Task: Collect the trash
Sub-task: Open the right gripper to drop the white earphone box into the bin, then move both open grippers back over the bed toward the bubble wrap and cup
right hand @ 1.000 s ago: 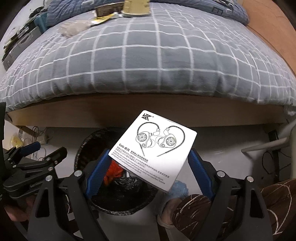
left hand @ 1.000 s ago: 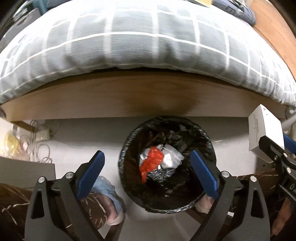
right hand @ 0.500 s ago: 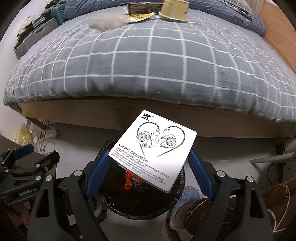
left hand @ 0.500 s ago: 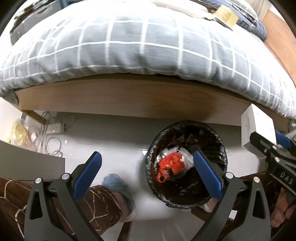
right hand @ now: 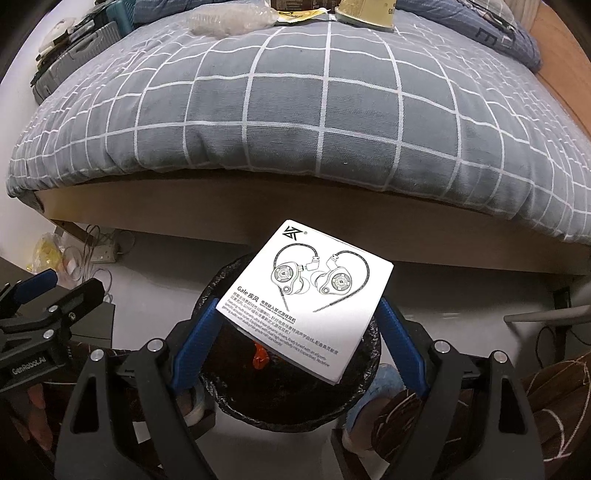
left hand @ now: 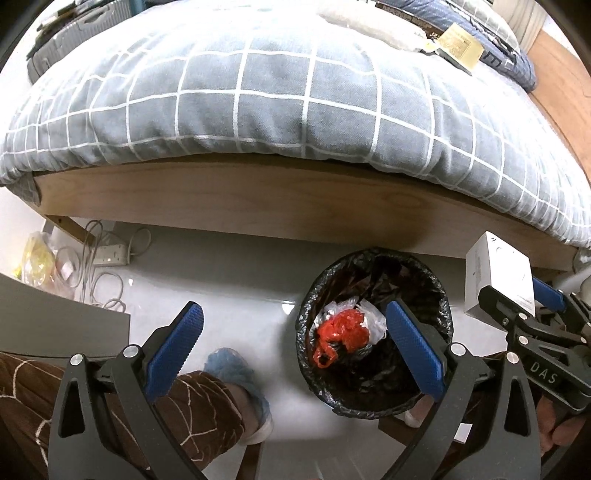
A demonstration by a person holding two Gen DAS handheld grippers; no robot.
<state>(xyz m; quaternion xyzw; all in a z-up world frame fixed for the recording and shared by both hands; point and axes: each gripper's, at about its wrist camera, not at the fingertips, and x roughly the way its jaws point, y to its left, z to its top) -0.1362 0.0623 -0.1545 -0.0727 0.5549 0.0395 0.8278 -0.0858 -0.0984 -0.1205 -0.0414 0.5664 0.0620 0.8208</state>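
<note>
A round bin with a black liner (left hand: pixel 369 254) stands on the floor beside the bed, with a red plastic bag (left hand: pixel 340 332) and pale wrappers inside. My right gripper (right hand: pixel 298 306) is shut on a white earphone box (right hand: pixel 306 295), pads wide apart on its two sides. It holds the box tilted, right above the bin (right hand: pixel 221 280). The left wrist view shows that box (left hand: pixel 495 273) at the far right. My left gripper (left hand: pixel 293 314) is open and holds nothing. It hangs above the floor, left of the bin, with its right finger over the bin's mouth.
A bed with a grey checked duvet (right hand: pixel 295 110) and wooden frame (left hand: pixel 258 199) runs behind the bin. A clear wrapper (right hand: pixel 229 16) and a paper cup (right hand: pixel 365 9) lie on it. A power strip with cables (left hand: pixel 107 254) lies left. Feet in blue covers (left hand: pixel 236 369) flank the bin.
Both grippers have shifted sideways along the bed. The bin now sits right of centre in the left wrist view and directly under the held box in the right wrist view.
</note>
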